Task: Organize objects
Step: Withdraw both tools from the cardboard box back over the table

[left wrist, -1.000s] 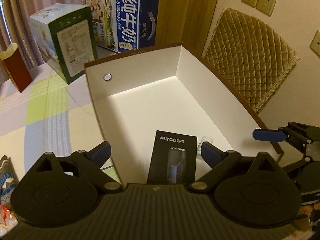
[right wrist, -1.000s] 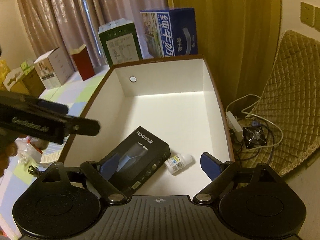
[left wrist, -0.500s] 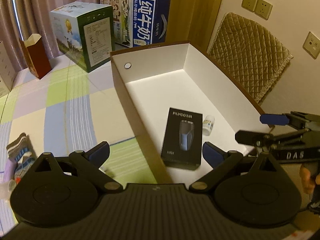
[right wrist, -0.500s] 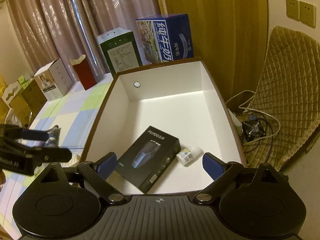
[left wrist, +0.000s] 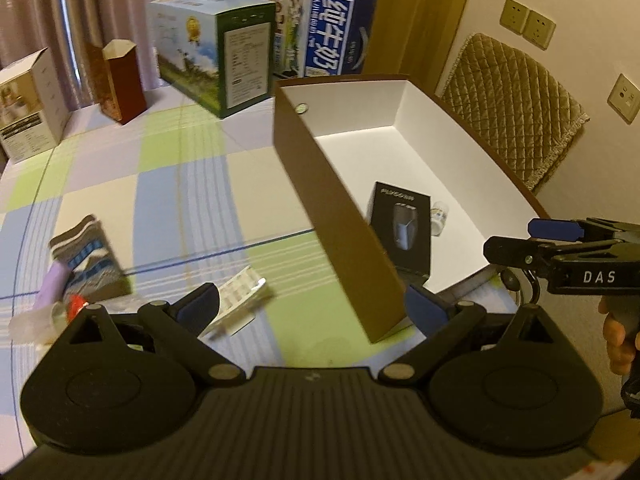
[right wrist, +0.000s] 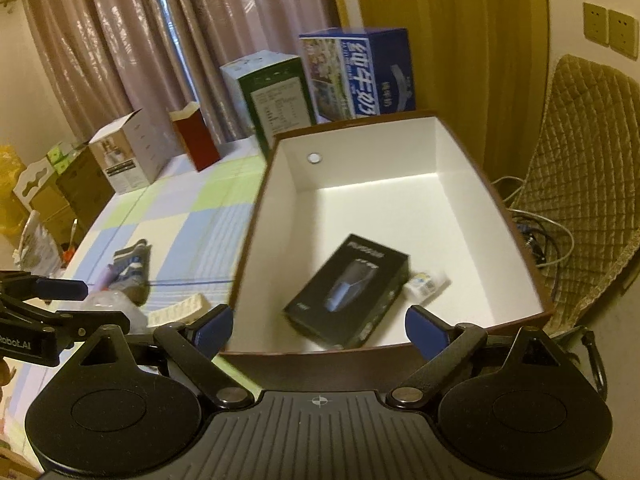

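A brown box with a white inside stands on the checked tablecloth. In it lie a black FLYCO box and a small white bottle. My left gripper is open and holds nothing, low over the table at the box's near left corner. Left of the box lie a blister pack, folded socks and a purple tube. My right gripper hangs open and holds nothing at the box's near rim.
Along the table's far edge stand a blue milk carton, a green box, a red carton and a white box. A quilted chair stands right of the box, with cables on the floor.
Both grippers have drawn back from inside the box. The left one has swung left over the table, bringing the socks and blister pack into view. Both stay open.
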Action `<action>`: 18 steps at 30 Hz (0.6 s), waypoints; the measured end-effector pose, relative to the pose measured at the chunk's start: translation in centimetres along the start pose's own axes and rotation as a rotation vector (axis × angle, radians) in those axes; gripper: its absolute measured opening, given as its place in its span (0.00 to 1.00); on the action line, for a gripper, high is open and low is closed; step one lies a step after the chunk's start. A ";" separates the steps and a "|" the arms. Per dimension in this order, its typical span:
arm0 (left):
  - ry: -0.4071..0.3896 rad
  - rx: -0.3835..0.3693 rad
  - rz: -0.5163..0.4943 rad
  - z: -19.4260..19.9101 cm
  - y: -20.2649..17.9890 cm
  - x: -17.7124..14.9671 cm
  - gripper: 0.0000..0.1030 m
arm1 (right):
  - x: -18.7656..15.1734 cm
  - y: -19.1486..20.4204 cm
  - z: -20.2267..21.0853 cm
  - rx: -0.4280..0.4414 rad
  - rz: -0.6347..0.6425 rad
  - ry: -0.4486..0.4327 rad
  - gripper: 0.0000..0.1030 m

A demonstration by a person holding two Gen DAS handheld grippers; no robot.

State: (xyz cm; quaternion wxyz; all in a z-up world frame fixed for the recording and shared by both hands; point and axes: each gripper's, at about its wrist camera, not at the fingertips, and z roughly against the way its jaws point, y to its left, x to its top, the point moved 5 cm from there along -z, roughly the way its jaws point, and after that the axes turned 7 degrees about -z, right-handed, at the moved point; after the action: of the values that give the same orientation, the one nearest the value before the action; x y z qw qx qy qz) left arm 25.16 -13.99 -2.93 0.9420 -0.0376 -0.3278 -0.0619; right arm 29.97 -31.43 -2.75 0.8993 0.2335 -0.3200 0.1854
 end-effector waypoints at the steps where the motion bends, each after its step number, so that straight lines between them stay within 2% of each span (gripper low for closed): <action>1: -0.002 0.003 0.004 0.3 0.4 -0.3 0.95 | -0.2 0.5 0.1 0.006 0.003 0.000 0.88; 18: 0.019 0.092 0.105 3.8 7.6 -6.5 0.95 | -3.2 10.0 -2.8 0.145 0.061 0.058 0.88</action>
State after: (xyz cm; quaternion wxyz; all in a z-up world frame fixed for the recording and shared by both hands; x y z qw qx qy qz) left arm 18.82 -5.42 -4.23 0.9478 -0.0106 -0.3187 0.0021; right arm 24.16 -22.27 -3.76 0.8829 0.2824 -0.2864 0.2421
